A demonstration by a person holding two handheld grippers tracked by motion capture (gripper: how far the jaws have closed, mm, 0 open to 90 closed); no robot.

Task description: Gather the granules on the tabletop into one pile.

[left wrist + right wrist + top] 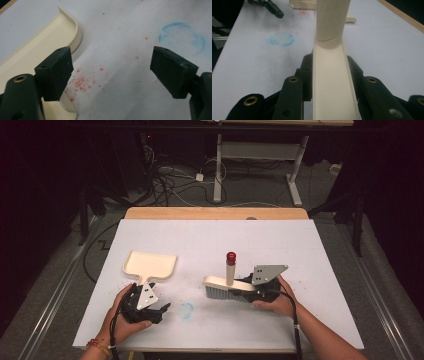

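Gripping the brush (225,286), bristles cut off, right tool (329,75); left tool (112,72) wide, dustpan (32,47) half-hidden.

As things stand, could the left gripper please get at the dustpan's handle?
Probably yes: the left gripper is open, right beside the dustpan, and nothing lies between them; the brush sits off to the right.

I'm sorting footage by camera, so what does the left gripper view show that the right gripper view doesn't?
Left gripper view alone: its open black jaws, and red crumbs scattered close beside the cream dustpan. Right gripper view alone: the brush clamped between its jaws, its handle rising ahead, and the left gripper far off. Both share the white table, the blue ring stain and the dustpan.
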